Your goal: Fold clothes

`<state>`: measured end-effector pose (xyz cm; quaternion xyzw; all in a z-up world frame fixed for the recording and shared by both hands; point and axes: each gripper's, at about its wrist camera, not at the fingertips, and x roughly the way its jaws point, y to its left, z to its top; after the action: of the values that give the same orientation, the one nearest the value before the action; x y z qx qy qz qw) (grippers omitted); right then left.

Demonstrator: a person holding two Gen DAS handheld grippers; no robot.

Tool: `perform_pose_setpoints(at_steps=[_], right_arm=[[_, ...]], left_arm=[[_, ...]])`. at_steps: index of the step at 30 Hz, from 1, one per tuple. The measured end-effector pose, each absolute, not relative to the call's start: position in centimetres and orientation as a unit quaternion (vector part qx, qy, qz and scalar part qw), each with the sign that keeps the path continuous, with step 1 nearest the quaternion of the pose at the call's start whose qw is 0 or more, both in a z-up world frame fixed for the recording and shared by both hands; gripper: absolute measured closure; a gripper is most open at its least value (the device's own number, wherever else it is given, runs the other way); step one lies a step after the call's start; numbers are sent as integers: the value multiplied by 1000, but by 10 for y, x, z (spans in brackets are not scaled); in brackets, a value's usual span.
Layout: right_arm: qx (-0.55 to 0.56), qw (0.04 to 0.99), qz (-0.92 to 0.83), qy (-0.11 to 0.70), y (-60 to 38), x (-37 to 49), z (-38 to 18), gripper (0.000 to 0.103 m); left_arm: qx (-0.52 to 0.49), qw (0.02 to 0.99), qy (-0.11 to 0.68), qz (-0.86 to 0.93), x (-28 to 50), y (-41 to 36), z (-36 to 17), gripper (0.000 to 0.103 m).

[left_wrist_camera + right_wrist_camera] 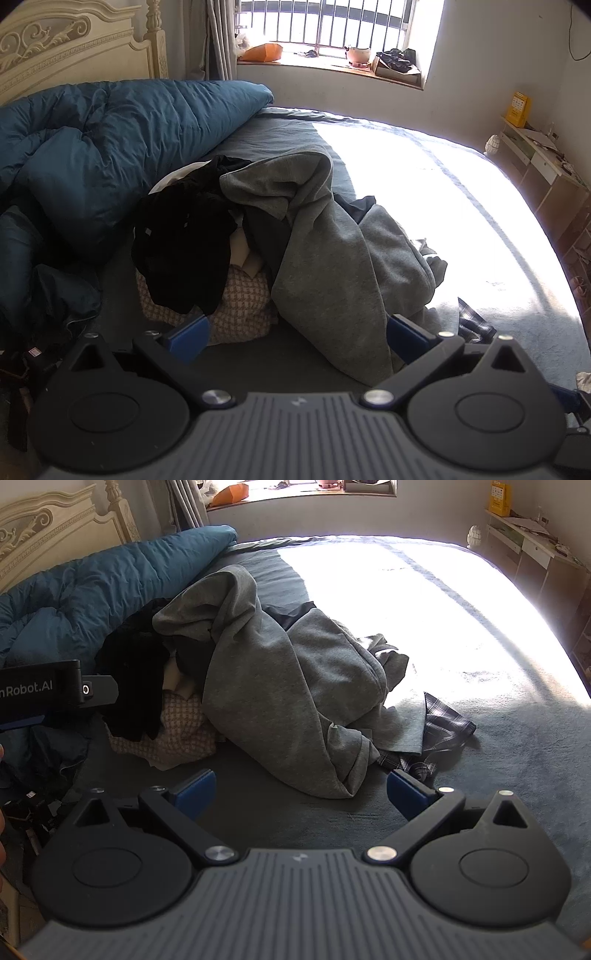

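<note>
- A heap of clothes is lying unfolded on the bed (480, 775): a grey sweatshirt (295, 686) is draping over black garments (133, 672), a checked pink-and-cream piece (177, 731) and a plaid shirt (443, 727).
- No folded stack is showing anywhere in view, so by my reckoning the whole pile is waiting for folding.
- The left gripper (295, 339) is hovering above the heap's near edge, fingers spread, holding nothing.
- The right gripper (301, 794) is hanging just short of the sweatshirt's hem, likewise spread and empty.
- A blue duvet (110, 147) is bunching beside the heap.
</note>
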<state>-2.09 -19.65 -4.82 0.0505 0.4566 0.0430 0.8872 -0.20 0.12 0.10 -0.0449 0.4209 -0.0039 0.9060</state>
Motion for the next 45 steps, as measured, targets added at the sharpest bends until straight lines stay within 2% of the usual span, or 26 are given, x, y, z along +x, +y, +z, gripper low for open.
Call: perform_pose_setpoints(at_steps=[17, 45], right_arm=[[36, 892, 28, 450, -194, -25, -47, 4], [36, 889, 8, 457, -195, -31, -50, 3]], left_arm=[[-34, 914, 404, 11, -10, 3, 10, 0], [-21, 895, 444, 20, -11, -4, -4, 0]])
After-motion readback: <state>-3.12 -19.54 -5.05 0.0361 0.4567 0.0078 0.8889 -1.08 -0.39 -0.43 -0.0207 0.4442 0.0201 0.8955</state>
